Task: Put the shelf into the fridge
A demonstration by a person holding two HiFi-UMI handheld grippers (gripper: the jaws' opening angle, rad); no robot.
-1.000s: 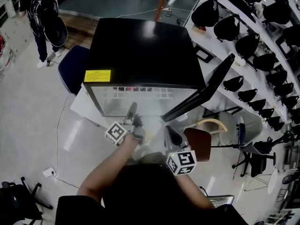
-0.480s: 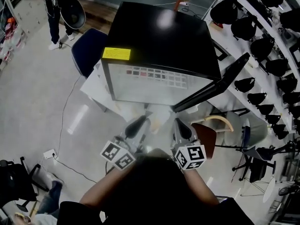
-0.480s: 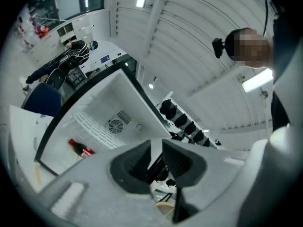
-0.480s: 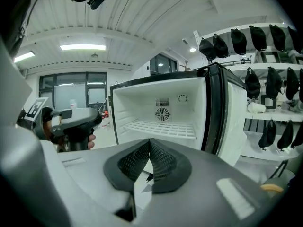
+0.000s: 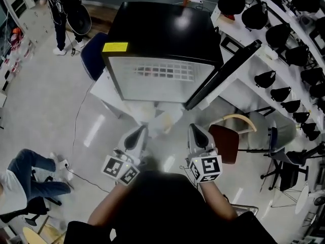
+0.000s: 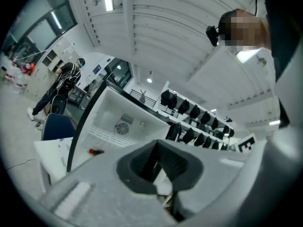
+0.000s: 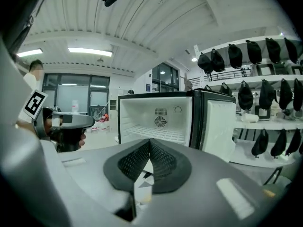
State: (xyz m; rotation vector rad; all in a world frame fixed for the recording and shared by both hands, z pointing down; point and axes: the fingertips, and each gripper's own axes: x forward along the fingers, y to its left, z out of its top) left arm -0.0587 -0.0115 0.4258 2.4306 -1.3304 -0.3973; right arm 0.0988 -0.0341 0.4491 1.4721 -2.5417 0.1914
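The black mini fridge (image 5: 162, 32) stands ahead with its door (image 5: 223, 72) swung open to the right. A white wire shelf (image 7: 158, 134) lies inside its white cavity, and shows as a grid (image 5: 165, 72) in the head view. My left gripper (image 5: 137, 135) and right gripper (image 5: 196, 132) hang side by side in front of the fridge, well short of the opening. Both are shut with nothing between the pads. In the left gripper view the closed left gripper (image 6: 157, 149) points at the fridge (image 6: 118, 122). In the right gripper view the right gripper (image 7: 150, 145) faces the cavity straight on.
A blue chair (image 5: 94, 55) stands left of the fridge, which rests on a low white platform (image 5: 109, 93). A brown chair (image 5: 223, 141) sits near my right gripper. Racks of black helmets (image 5: 284, 34) line the right. One person stands far left (image 5: 61, 9); another sits at lower left (image 5: 20, 182).
Both grippers have drawn back from the fridge opening toward me, and the left jaws have closed. The seated person has come into view at lower left.
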